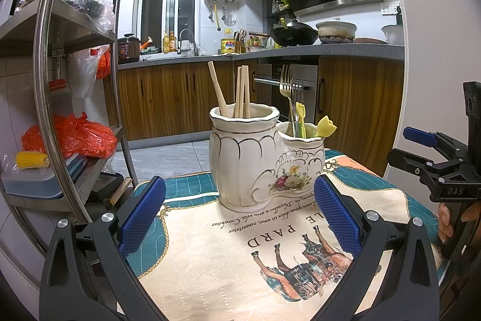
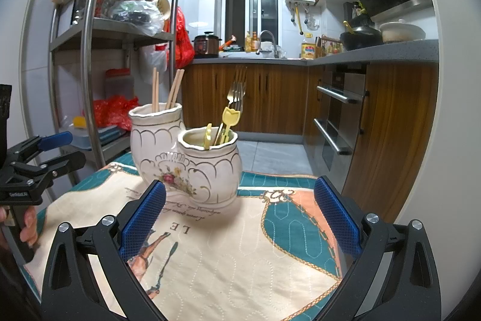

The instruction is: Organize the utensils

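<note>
A cream ceramic holder with two joined compartments stood upright on the printed cloth covering the tabletop, just ahead of both tools. Wooden chopsticks leaned in its taller compartment, while metal forks and yellow tulip-topped picks stood in the shorter one. The left tool and the right tool each hung with fingers spread wide apart, holding nothing and touching nothing.

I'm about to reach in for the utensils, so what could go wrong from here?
1. The chopsticks and forks stand tall and loose in the ceramic holder; a wide-open left gripper could knock them or tip it.
2. The holder sits on a cloth mat that may slide.
</note>
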A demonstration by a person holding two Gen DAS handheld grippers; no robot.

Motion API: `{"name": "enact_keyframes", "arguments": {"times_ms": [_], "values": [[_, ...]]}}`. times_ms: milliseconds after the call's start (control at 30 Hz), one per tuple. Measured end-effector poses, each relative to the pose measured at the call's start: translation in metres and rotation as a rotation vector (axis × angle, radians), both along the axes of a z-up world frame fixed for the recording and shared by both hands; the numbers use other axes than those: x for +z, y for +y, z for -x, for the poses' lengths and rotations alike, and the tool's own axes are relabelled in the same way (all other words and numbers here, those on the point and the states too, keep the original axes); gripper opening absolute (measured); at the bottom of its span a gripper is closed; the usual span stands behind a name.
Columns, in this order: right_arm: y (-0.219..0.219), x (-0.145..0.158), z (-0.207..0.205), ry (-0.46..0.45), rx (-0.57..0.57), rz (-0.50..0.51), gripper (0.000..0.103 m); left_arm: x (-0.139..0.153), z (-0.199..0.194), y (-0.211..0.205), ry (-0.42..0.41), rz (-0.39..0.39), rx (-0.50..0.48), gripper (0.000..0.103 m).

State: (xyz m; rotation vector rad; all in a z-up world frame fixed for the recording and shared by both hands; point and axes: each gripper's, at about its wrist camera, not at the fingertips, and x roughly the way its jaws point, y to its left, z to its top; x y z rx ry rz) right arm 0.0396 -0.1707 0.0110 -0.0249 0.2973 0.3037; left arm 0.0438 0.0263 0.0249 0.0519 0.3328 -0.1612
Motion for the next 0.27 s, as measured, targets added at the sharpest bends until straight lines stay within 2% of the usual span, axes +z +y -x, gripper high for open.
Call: {"name": "enact_keyframes", "arguments": {"times_ms": [267], "values": [[0.0000, -0.0002, -0.0002, -0.002, 0.000, 0.000, 0.098, 0.0016, 0.0004, -0.0001, 0.000, 0.000, 0.005, 0.097]]}}
